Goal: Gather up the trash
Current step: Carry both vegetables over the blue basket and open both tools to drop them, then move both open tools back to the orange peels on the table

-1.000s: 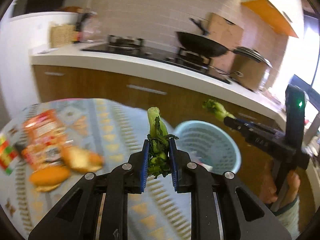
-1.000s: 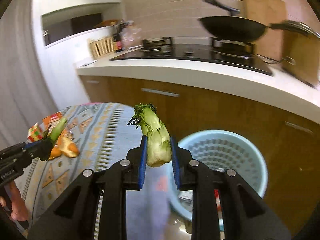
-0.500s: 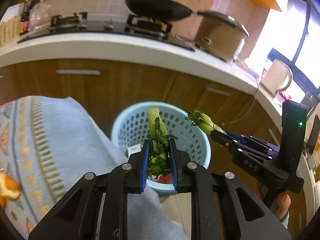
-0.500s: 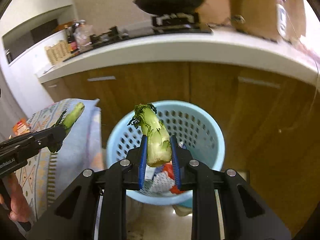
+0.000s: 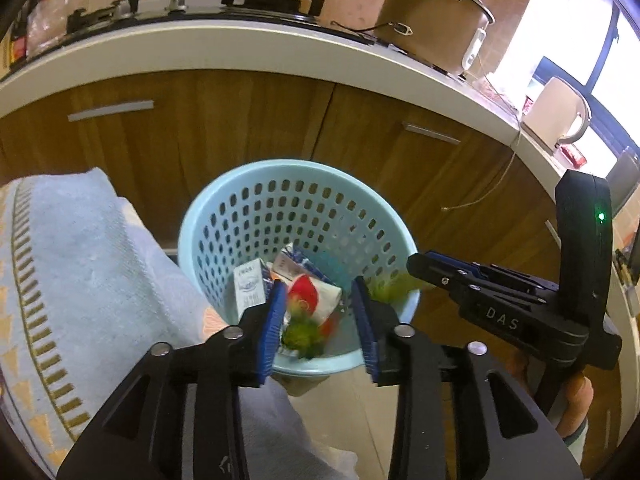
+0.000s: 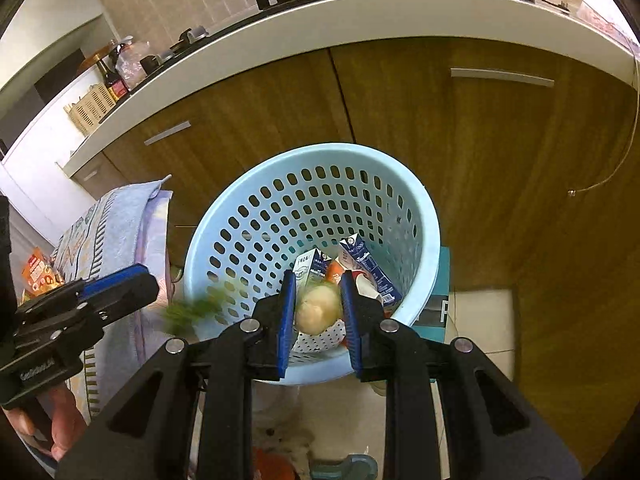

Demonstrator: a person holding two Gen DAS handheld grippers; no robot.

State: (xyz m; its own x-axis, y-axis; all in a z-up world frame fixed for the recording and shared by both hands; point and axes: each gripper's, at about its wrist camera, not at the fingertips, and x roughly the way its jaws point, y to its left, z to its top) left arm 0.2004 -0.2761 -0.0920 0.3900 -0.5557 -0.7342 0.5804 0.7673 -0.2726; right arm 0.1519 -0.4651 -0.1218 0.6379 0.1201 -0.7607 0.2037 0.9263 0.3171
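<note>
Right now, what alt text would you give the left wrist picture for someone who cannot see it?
The left hand-held gripper, jaws opening, drops a blurred leafy green vegetable scrap into a pale blue perforated waste basket already holding cartons and wrappers. The right hand-held gripper reaches over the rim beside it.

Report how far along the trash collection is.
Done: milk cartons and wrappers already lie in the blue basket. In hand: the left gripper is opening over the basket, its green scrap dropping free; the right gripper clamps a pale vegetable stalk above the basket. Left: releasing that stalk, plus an orange packet on the table.
</note>
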